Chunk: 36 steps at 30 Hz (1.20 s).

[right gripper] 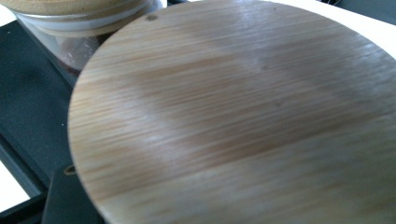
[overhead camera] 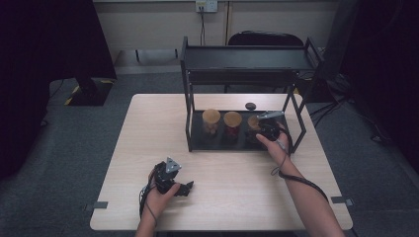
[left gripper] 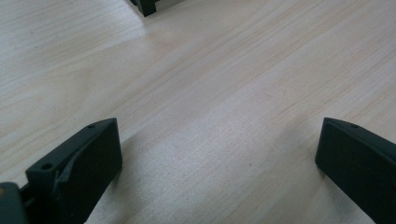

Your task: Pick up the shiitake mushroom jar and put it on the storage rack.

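Jar [overhead camera: 254,126], rightmost of three on the black rack's [overhead camera: 197,143] lower tray, glass-walled with a round, fine-grained bamboo lid [right gripper: 243,116], is clasped by the right gripper [overhead camera: 267,129], while the left gripper [overhead camera: 184,188] rests on the pale wood table [overhead camera: 237,197], jaws spread and empty.

A two-level rack [overhead camera: 186,89] stands at the back right of the tabletop [overhead camera: 148,133]. Three lidded jars sit in a row on its bottom shelf: left jar [overhead camera: 211,121], middle jar [overhead camera: 232,123], right jar [overhead camera: 254,123]. The right tongs [overhead camera: 268,129] are at the right jar. A small knob [overhead camera: 250,105] lies behind the row. The left tongs [overhead camera: 184,188] rest near the front edge, well apart from the rack.
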### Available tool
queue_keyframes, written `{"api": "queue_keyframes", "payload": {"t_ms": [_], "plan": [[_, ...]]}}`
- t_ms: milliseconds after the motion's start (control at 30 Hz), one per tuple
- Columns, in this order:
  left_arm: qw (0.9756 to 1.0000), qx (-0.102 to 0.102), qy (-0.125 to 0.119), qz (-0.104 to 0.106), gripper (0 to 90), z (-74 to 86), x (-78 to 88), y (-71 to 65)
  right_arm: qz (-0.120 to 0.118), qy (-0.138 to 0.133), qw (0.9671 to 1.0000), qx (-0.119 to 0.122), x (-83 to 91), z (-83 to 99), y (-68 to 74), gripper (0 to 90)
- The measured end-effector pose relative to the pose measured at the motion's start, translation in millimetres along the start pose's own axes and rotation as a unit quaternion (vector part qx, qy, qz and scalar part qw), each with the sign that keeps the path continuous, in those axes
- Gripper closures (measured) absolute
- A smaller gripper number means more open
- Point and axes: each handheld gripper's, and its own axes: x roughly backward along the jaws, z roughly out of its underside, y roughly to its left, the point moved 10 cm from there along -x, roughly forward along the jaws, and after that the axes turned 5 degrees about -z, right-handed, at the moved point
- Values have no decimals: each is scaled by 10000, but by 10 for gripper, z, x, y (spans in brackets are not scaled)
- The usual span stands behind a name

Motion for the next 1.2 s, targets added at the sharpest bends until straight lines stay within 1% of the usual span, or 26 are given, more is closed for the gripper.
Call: {"api": "queue_keyframes", "payload": {"t_ms": [233, 600, 667, 800, 900, 967, 1200], "plan": [[10000, -1, -1, 1, 2, 0, 0, 0, -24, -28, 10000, -35, -51, -8, 2, 251], [10000, 0, 1, -2, 2, 0, 0, 0, 28, -102, 9999, -87, -95, -32, -19, 251], [10000, 0, 0, 0, 2, 0, 0, 0, 40, -88, 9999, -52, -104, -35, -18, 251], [10000, 1, 0, 0, 1, 0, 0, 0, 66, -115, 9999, -96, -117, -47, -26, 250], [10000, -1, 1, -1, 1, 0, 0, 0, 95, -105, 9999, -65, -128, -53, -23, 250], [10000, 1, 1, -1, 1, 0, 0, 0, 98, -121, 9998, -107, -128, -52, -25, 250], [10000, 0, 0, -1, 1, 0, 0, 0, 117, -112, 9998, -104, -129, -55, -22, 248]]}}
